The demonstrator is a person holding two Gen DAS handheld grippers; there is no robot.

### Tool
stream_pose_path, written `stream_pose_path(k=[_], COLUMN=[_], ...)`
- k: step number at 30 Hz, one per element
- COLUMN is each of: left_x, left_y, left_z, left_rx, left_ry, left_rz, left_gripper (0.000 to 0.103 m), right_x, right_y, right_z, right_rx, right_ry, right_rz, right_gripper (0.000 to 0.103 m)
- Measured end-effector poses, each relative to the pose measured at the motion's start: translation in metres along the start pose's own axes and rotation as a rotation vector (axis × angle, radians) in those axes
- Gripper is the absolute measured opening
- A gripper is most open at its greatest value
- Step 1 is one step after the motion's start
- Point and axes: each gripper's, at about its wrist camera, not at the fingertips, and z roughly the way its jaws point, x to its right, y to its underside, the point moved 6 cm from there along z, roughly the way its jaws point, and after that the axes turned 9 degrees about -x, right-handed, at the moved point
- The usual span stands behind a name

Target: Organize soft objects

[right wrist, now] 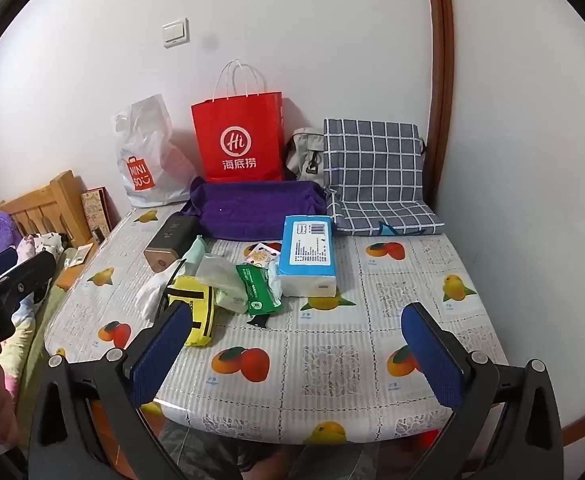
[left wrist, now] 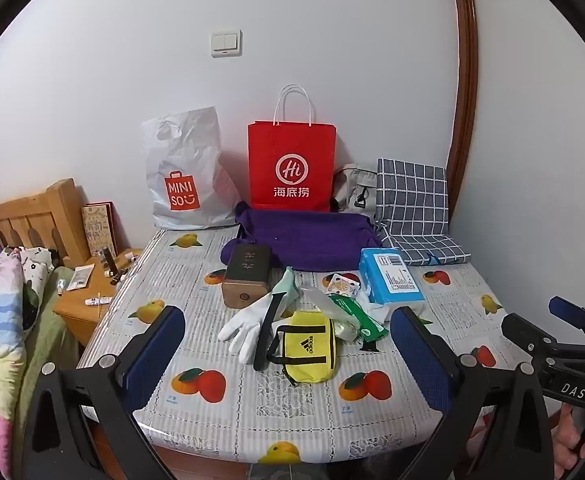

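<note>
— Blue-padded, spread to the widest: left gripper (left wrist: pixel 290 354) angled down over the near edge of the table (left wrist: pixel 228 408), nothing between the fingers (left wrist: pixel 154 354).
— And beyond them?
— Yellow pouch (left wrist: pixel 308 350) lying flat mid-table, white glove (left wrist: pixel 248 326) touching its left side, green packet (left wrist: pixel 362 320) just to its right, blue tissue pack (left wrist: pixel 390 276) further back. Purple cloth (left wrist: pixel 312 238) bunched before a red paper bag (left wrist: pixel 292 164) at the wall.
— Off to the right?
— Right gripper (left wrist: pixel 572 320) beside it, well apart, a bare hand (left wrist: pixel 572 440) beneath.
— From the right wrist?
— Same downward tilt, right gripper (right wrist: pixel 294 344) fully parted and empty, left finger (right wrist: pixel 160 350) overlapping the pouch (right wrist: pixel 196 312) in view; contact impossible to judge. Tissue pack (right wrist: pixel 308 256) straight ahead, checked cushion (right wrist: pixel 376 172) propped against the wall behind. Left gripper (right wrist: pixel 8 276) poking in from the left edge.
</note>
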Motion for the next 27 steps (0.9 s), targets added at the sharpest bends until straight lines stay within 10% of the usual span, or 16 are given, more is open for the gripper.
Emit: stream_pose_path(k=[27], left_x=[-0.007], left_y=[-0.001], left_z=[-0.002], left_rx=[-0.013], left_ry=[-0.019], left_rz=[-0.002], left_gripper=[0.103], right_x=[-0.004], right_y=[0.001], right_z=[-0.013], right_rx=[0.025], right_ry=[0.000], right_rz=[-0.002], right_gripper=[0.103])
